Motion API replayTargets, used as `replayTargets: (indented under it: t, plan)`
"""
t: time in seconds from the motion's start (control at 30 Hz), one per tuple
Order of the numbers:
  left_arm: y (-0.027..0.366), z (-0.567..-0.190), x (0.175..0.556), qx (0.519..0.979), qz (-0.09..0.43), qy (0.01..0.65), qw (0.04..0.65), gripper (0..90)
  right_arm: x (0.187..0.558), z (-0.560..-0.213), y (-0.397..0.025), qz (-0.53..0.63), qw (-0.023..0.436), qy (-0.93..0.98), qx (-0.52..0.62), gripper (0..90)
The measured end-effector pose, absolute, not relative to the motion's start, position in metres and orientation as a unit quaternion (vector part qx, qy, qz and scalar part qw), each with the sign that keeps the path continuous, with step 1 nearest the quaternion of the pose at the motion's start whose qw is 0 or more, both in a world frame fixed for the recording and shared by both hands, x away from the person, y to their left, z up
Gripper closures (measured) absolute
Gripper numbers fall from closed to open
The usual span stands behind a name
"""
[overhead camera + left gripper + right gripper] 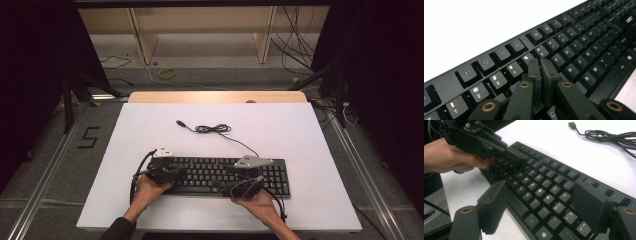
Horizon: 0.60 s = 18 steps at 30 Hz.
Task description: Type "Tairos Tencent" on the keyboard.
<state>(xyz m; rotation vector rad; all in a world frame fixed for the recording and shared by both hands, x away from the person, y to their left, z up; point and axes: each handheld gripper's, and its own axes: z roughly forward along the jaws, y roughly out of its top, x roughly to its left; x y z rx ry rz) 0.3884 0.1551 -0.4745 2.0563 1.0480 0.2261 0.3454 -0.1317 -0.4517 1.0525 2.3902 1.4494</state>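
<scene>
High view: you have both hands at the near edge of the white counter (300,135), one gripper in each. Your left gripper (172,172) sits over the left end of the one black keyboard (220,175), and your right gripper (240,186) sits over its right-hand part. The keyboard lies flat, lengthwise across the near half of the counter.

In the left gripper view, your left jaws are pressed together with nothing between them, tips down on the number row near the 5 and 6 keys. In the right gripper view, your right jaws stand wide apart above the letter keys, holding nothing; farther off there, your left hand (451,157) holds its gripper down on the keys at the keyboard's far end.

Beyond the keyboard, one black cable (220,131) runs from its back edge, bunches in a loose coil mid-counter and ends in one USB plug (180,123) lying free.
</scene>
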Motion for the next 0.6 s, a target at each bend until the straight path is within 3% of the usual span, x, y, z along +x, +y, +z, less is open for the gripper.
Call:
replayTargets:
  t: [0.6]
  plan:
    - [0.167, -0.462, 0.384, 0.796, 0.090, 0.424, 0.422, 72.1, 0.345, -0.453, -0.130, 0.483, 0.076, 0.799, 0.351, 28.8]
